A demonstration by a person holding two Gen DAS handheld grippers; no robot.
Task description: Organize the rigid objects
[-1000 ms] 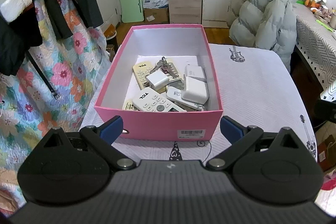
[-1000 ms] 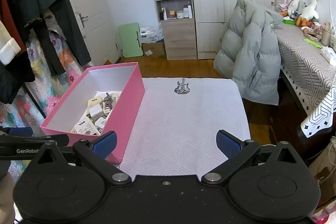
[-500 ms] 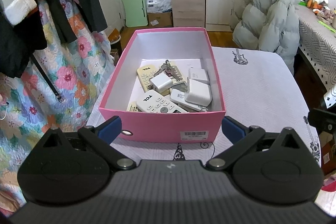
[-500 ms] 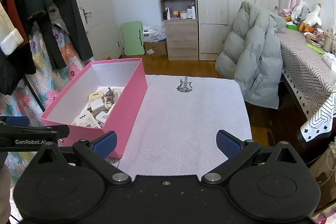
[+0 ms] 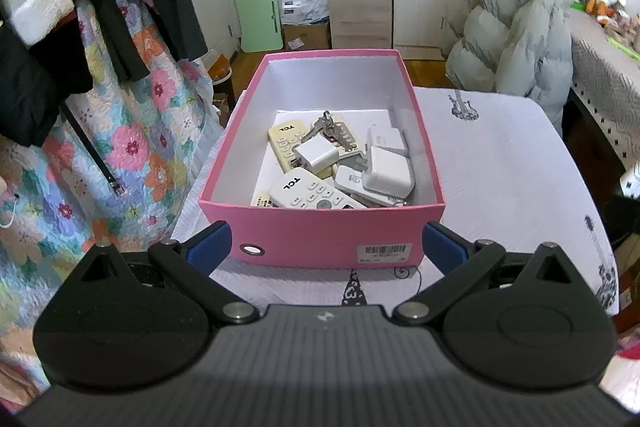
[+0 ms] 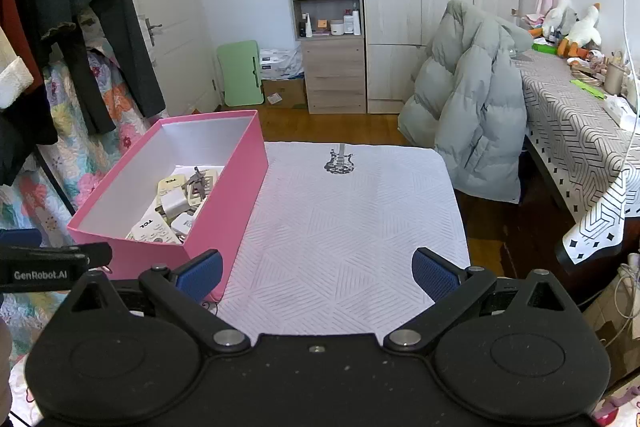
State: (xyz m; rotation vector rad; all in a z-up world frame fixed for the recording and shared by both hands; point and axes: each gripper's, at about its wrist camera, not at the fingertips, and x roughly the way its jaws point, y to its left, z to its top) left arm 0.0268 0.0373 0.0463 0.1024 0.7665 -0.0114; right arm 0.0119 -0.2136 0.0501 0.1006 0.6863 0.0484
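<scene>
Grippers, left gripper (image 5: 326, 247) and right gripper (image 6: 317, 271), gape wide, empty, near pink box (image 5: 320, 231).

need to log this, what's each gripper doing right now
left gripper: open, holding nothing, facing the pink box.
right gripper: open, holding nothing.

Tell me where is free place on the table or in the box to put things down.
Free: the white tablecloth right of the pink box, up to the guitar print; also the box's far end. Crowded: the near half, with remotes, keys and chargers.
</scene>
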